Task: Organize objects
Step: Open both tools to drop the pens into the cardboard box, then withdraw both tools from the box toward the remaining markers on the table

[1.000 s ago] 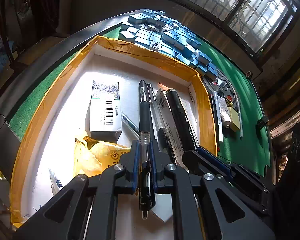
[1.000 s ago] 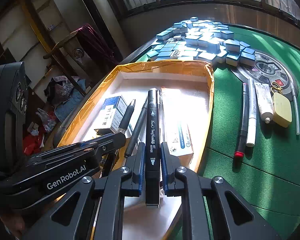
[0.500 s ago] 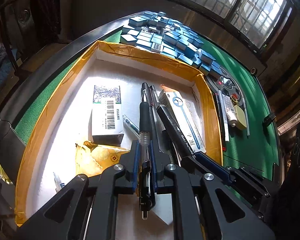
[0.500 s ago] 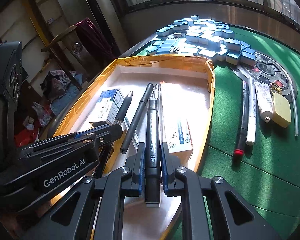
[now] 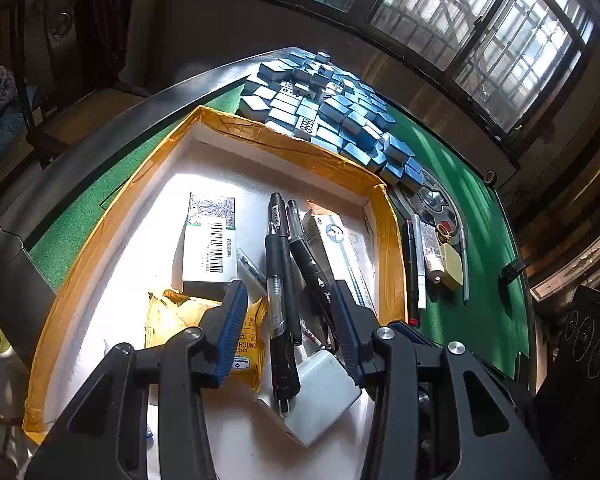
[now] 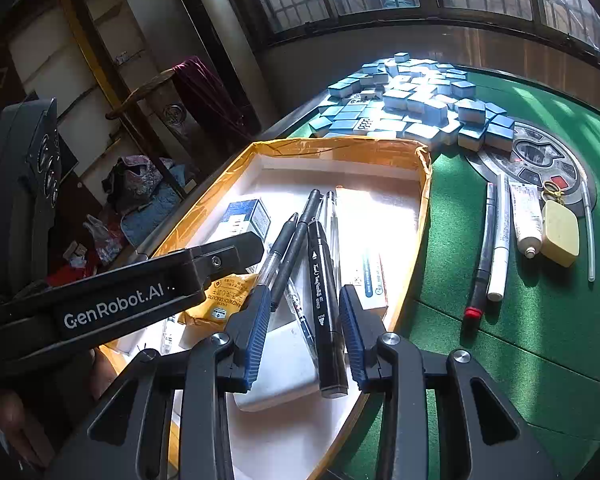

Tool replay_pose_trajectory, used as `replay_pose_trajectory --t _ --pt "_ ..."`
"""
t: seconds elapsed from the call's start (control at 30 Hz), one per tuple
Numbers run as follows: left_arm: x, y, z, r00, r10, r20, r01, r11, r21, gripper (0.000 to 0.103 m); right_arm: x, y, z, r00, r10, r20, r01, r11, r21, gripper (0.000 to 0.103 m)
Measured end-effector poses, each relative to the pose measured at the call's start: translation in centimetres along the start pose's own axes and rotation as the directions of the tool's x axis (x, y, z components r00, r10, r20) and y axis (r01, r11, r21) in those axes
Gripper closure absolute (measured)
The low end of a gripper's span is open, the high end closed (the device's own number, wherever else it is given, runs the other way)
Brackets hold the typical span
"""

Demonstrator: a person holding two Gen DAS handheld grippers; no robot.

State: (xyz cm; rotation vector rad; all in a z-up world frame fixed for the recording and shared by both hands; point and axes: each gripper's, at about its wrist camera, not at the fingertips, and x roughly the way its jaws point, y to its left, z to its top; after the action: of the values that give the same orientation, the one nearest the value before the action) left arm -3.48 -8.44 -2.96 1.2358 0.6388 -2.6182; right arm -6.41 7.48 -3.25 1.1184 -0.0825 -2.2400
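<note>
Pens lay between both sets of jaws as you released them. Your left gripper [image 5: 286, 320] was opening, its blue pads clear of the clear-barrelled black gel pen [image 5: 280, 320], which rested in the white foam tray with yellow-taped rim [image 5: 392, 240]. Your right gripper [image 6: 304, 328] was opening too, pads off the black double-ended marker [image 6: 324, 304], also in the tray. Risk: a pad could snag a pen on withdrawal and roll it. Legible: "GenRobot.AI" on the left gripper's arm; "SANDWICH" on the yellow snack packet [image 5: 180, 316].
</note>
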Motion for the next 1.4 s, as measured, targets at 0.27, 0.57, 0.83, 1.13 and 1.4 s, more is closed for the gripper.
replay_pose_trajectory --t 0.27,0.57,0.83,1.13,1.4 --pt "-1.0 -2.3 -0.1 0.999 -0.044 0.028 0.044 0.999 0.018 0.062 -3.4 -1.5 0.4 0.996 0.052 0.066 -0.054 0.998 0.018 0.068" --pt "-0.8 -6.4 -0.4 0.997 -0.081 0.017 0.079 0.994 0.08 0.062 -7.4 -5.9 2.4 0.995 0.056 0.084 -0.06 0.997 0.042 0.064" --pt "0.3 -10.7 -0.7 0.994 -0.111 -0.015 0.112 0.983 0.144 0.062 -8.1 -12.7 3.9 0.996 -0.052 0.072 0.044 0.993 0.113 0.058" --pt "3.1 -15.0 -1.7 0.992 -0.083 -0.092 0.102 0.967 0.233 0.062 -5.6 -19.1 3.3 0.991 -0.128 0.029 0.116 0.959 0.258 0.058" --pt "5.9 -16.3 -2.5 0.987 -0.057 -0.151 0.092 0.967 0.24 0.062 -5.1 -20.7 2.8 0.988 -0.157 0.004 0.148 0.938 0.313 0.058"
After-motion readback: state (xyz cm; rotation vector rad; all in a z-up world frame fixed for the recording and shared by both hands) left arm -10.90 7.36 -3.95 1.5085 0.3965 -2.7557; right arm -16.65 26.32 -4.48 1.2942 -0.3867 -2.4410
